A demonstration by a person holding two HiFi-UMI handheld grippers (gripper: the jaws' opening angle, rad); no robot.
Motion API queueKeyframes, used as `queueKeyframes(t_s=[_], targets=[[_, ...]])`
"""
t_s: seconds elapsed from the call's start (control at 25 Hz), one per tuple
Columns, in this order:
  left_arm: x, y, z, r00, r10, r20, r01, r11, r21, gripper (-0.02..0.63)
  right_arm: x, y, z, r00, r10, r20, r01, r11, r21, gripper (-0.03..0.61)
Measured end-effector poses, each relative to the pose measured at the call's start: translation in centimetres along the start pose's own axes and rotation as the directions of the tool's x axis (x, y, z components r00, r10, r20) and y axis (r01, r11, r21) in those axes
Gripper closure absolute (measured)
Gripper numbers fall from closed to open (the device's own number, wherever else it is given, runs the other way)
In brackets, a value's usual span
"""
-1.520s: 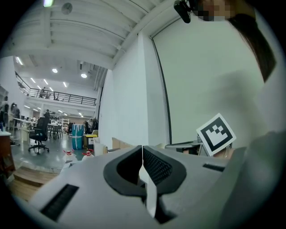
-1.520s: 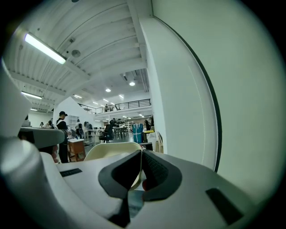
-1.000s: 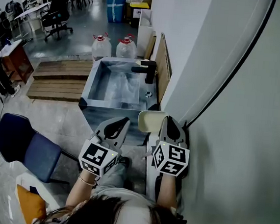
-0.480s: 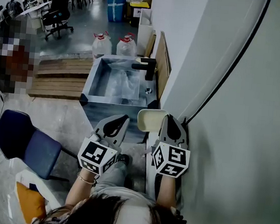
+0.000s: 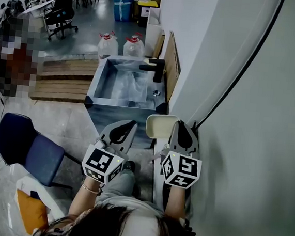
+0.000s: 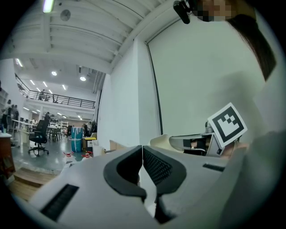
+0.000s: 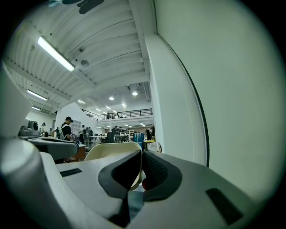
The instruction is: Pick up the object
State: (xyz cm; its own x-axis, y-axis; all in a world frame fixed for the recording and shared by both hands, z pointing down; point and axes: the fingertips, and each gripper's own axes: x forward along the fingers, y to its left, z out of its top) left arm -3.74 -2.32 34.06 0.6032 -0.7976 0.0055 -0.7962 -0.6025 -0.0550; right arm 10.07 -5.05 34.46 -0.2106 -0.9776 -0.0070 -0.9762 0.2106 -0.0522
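Bearing square markers (image 5: 101, 163), left gripper (image 5: 131, 125) and right gripper (image 5: 181, 124) seem closed, empty.

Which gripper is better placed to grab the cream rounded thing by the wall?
Likely the right gripper: its shut jaws sit right beside the cream rounded piece, which shows just ahead in its own view. The left gripper, also shut, is further off to the left.

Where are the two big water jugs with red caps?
In the head view, the water jugs stand on the floor near the top, left of centre, just beyond the metal sink.
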Motion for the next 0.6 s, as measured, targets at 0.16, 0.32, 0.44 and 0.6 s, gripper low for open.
queueKeyframes(t_s=[0.16,0.32,0.44,0.6], targets=[[-0.15,-0.11,0.02,1.000,0.001,-0.003,-0.001,1.000,0.004,0.604,-0.25,0.05,-0.11,1.000,0.000,0.002,0.000,1.000,0.001,0.546],[-0.32,0.05,-0.06,1.000,0.002,-0.007,-0.002,1.000,0.007,0.604,-0.33,0.28,-0.11,1.000,0.000,0.004,0.000,1.000,-0.002,0.546],[-0.29,0.14,-0.31,1.000,0.002,-0.011,-0.002,1.000,0.011,0.604,-0.15,0.23,-0.26,1.000,-0.002,0.006,0.002,1.000,-0.002,0.546],[0.07,0.32,-0.54,1.000,0.004,-0.016,-0.003,1.000,0.014,0.604,0.29,0.17,-0.36,1.000,0.004,0.006,-0.004,1.000,-0.004,0.546]])
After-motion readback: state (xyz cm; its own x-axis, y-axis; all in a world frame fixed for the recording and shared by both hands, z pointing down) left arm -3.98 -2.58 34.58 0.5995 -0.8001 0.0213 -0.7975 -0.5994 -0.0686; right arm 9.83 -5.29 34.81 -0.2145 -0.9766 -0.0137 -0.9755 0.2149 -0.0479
